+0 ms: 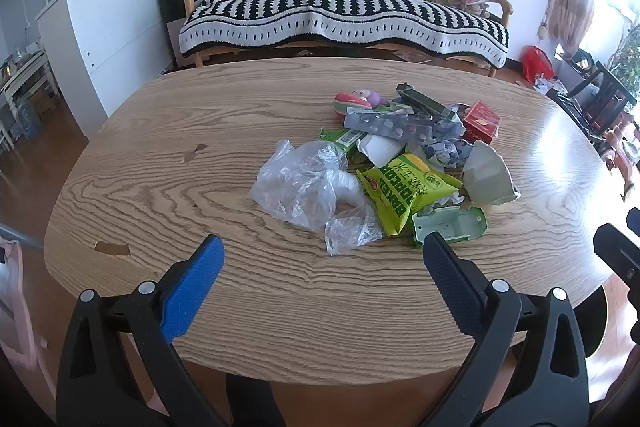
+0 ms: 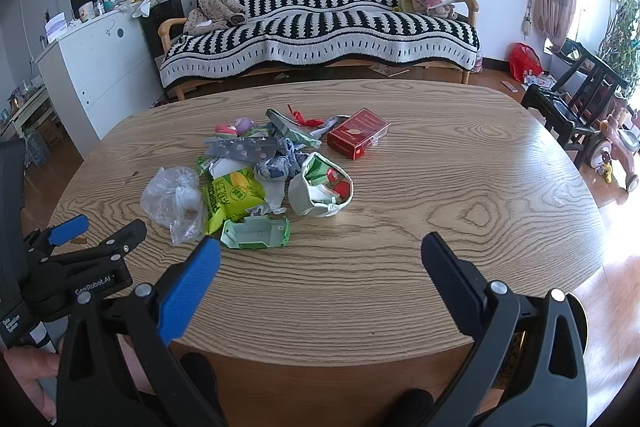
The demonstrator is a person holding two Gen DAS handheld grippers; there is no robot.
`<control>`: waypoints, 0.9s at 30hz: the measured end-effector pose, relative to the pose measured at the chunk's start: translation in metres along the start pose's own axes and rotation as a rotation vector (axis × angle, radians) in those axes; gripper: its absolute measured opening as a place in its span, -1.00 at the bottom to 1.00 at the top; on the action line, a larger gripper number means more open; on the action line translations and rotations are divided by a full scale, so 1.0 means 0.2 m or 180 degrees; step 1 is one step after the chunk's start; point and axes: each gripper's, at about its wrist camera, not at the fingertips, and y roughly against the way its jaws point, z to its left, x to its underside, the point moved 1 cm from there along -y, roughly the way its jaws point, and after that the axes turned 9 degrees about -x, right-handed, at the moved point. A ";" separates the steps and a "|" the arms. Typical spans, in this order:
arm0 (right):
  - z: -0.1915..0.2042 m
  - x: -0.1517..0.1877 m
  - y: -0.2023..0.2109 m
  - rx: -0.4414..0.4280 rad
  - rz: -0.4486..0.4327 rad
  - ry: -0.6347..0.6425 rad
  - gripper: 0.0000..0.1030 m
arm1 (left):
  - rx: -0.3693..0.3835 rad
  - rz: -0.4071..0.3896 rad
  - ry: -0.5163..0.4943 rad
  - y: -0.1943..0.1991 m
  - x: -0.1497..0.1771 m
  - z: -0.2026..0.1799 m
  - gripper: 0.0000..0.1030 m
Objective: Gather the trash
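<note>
One heap of trash (image 1: 384, 163) lies near the middle of the wooden surface (image 1: 200, 187), touching nothing but the wood. In the left wrist view a crumpled clear bag (image 1: 304, 187) forms the heap's 9 o'clock edge, with a green popcorn bag (image 1: 404, 191) just beside it at 3 o'clock. A pale green carton (image 1: 452, 225) sits at the heap's 6 o'clock, nearest the tongs, and a torn white cup (image 1: 488, 175) leans at 3 o'clock. A blister pack (image 1: 388, 125) lies across the far part at 12 o'clock, a pink toy (image 1: 354, 103) at 11 o'clock, and a red box (image 1: 482, 121) at 1 o'clock. In the right wrist view the red box (image 2: 358, 133) stands slightly apart from the rest.

The left tongs (image 1: 322, 255) hang released above the near part of the surface, the two pads wide apart and holding nothing, the heap at their 12 o'clock. The right tongs (image 2: 320, 255) are likewise spread wide and empty, with the heap at 11 o'clock. In the right wrist view the left tongs (image 2: 96, 227) show at 9 o'clock, and a hand (image 2: 24, 379) grips the handle at 8 o'clock.

Beyond the surface, at 12 o'clock, a sofa (image 1: 344, 7) under a black-and-white striped cover stands against the wall. A white cabinet (image 1: 100, 35) is at 10 o'clock.
</note>
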 end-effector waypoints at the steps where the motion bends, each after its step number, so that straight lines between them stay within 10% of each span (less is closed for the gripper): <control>1: 0.00 0.00 0.00 -0.0001 0.0000 0.0001 0.89 | 0.0000 0.0005 0.0004 0.00 0.00 0.00 0.88; 27: -0.33 -0.15 -0.75 -0.0451 0.0581 -0.1021 0.88 | 0.0165 0.0407 0.0021 -0.67 -0.18 0.01 0.88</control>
